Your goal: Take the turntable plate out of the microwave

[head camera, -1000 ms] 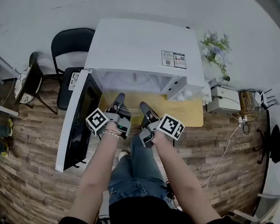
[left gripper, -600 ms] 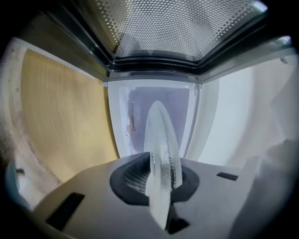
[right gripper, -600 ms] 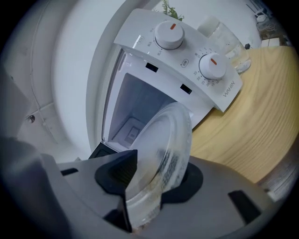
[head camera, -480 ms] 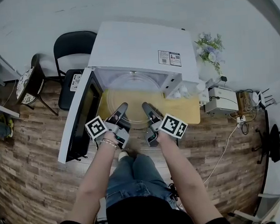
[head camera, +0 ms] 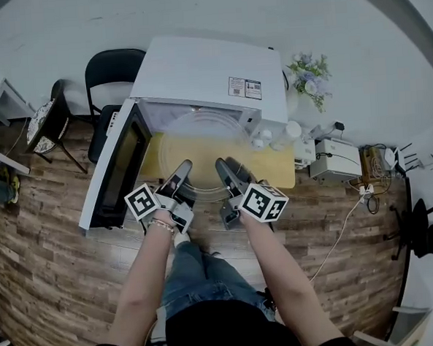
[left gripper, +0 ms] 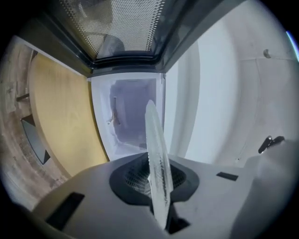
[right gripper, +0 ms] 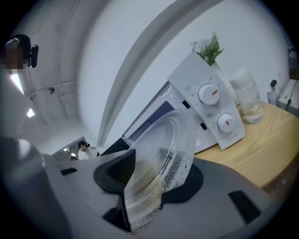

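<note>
The white microwave (head camera: 207,74) stands on a wooden table (head camera: 278,168) with its door (head camera: 112,168) swung open to the left. The clear glass turntable plate (head camera: 202,144) hangs in front of the cavity mouth, over the table. My left gripper (head camera: 182,168) is shut on its near-left rim and my right gripper (head camera: 222,166) on its near-right rim. In the left gripper view the plate (left gripper: 154,140) shows edge-on between the jaws of the left gripper (left gripper: 158,186). In the right gripper view its ribbed rim (right gripper: 180,140) sits in the right gripper (right gripper: 149,186), with the microwave's dials (right gripper: 212,95) behind.
A black chair (head camera: 111,72) stands left of the microwave. Right of it are a flower pot (head camera: 309,75), clear jars (head camera: 291,131) and a white box (head camera: 333,158) with cables. Wooden floor lies below me.
Both grippers have drawn back from the cavity towards me and risen. The plate has come out with them and now hangs over the table.
</note>
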The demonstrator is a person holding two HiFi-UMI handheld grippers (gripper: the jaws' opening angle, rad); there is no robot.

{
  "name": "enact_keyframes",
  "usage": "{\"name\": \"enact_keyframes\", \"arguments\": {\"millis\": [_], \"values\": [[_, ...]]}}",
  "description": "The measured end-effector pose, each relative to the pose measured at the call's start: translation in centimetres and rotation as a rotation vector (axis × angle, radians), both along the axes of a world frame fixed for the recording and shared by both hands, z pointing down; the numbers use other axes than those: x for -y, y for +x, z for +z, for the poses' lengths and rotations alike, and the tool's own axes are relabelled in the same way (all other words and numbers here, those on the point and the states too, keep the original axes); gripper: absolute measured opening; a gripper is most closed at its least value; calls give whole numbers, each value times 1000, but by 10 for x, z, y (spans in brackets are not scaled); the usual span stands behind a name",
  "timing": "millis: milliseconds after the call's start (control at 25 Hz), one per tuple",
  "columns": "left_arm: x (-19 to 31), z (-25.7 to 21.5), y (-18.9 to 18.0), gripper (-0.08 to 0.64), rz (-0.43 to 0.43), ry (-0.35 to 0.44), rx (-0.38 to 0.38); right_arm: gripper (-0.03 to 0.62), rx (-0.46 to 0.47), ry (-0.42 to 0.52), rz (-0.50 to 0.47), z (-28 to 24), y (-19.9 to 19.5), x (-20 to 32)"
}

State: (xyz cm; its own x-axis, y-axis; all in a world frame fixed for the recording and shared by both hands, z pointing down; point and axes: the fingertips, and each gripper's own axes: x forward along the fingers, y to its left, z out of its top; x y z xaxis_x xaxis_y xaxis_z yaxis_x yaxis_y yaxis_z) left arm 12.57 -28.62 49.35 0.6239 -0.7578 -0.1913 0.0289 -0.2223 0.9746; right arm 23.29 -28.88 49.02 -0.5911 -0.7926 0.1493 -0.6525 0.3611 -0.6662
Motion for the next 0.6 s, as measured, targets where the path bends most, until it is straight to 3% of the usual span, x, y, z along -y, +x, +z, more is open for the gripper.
{"name": "enact_keyframes", "arguments": {"millis": [400, 600], "values": [[-46, -59, 10, 37, -24, 176, 120, 186, 7, 125, -6, -55, 9, -46], [-53, -96, 13, 44, -61, 292, 198, 186, -36, 245, -23, -98, 12, -52]]}}
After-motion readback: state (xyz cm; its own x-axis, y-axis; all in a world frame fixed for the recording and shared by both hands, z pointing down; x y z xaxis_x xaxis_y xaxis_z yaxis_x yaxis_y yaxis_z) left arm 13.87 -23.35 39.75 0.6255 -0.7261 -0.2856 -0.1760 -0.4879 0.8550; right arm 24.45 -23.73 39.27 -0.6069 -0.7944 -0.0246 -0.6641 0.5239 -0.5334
